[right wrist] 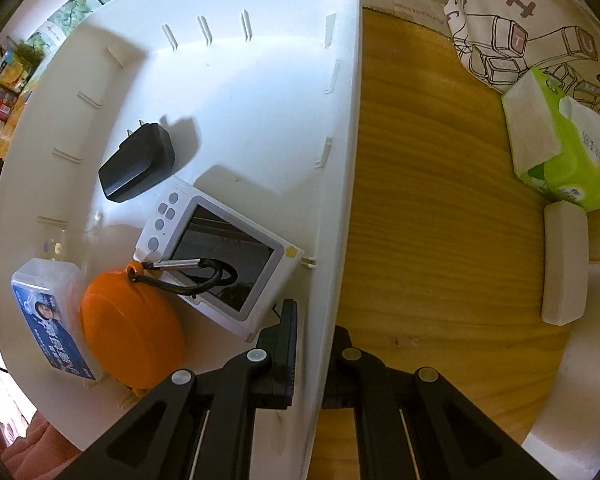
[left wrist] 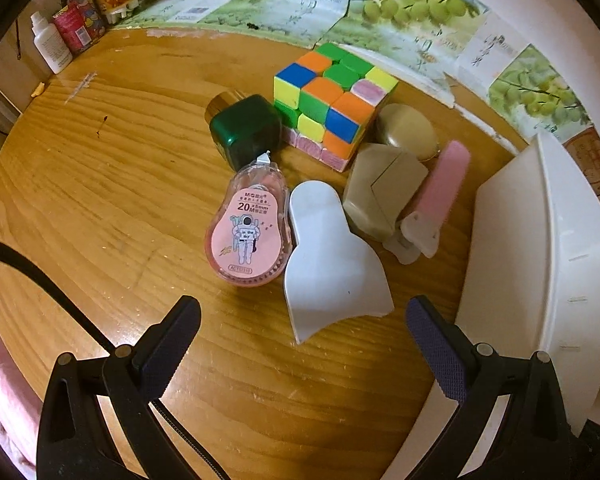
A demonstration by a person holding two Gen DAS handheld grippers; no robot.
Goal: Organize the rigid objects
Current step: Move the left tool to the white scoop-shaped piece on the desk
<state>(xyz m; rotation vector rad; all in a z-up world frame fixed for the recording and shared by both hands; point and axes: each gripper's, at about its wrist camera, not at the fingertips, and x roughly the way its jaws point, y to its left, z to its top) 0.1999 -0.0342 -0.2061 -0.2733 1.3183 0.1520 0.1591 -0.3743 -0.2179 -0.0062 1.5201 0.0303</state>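
In the left wrist view we find our left gripper (left wrist: 302,322) spread wide and holding nothing, hovering above the wooden table (left wrist: 100,184). We take the puzzle cube (left wrist: 332,104) as landmark: touching its left side sits a dark green box (left wrist: 246,130); in front of that box, nearer the gripper, lies a pink correction tape dispenser (left wrist: 246,228), its tip against the box. Just right of the dispenser lies a white scoop-shaped piece (left wrist: 332,260), its wide end between the gripper fingers' line of sight. Right of the cube we note a beige rounded object (left wrist: 408,130), a beige angular block (left wrist: 384,192) in front of it, and a pink-and-white clip (left wrist: 436,200) beside the block. The white bin (left wrist: 540,260) stands at the far right of the cube group. In the right wrist view our right gripper (right wrist: 312,340) is clamped on the bin wall (right wrist: 340,200), one finger inside, one outside. Inside the bin (right wrist: 228,92) we record a black charger (right wrist: 138,164), a white camera (right wrist: 220,256), an orange round case (right wrist: 130,332) with a carabiner resting on the camera, and a clear blue-labelled box (right wrist: 50,312) touching the case. Outside the bin, a tissue pack (right wrist: 556,148) and a white bar-shaped object (right wrist: 564,264) lie on the table.
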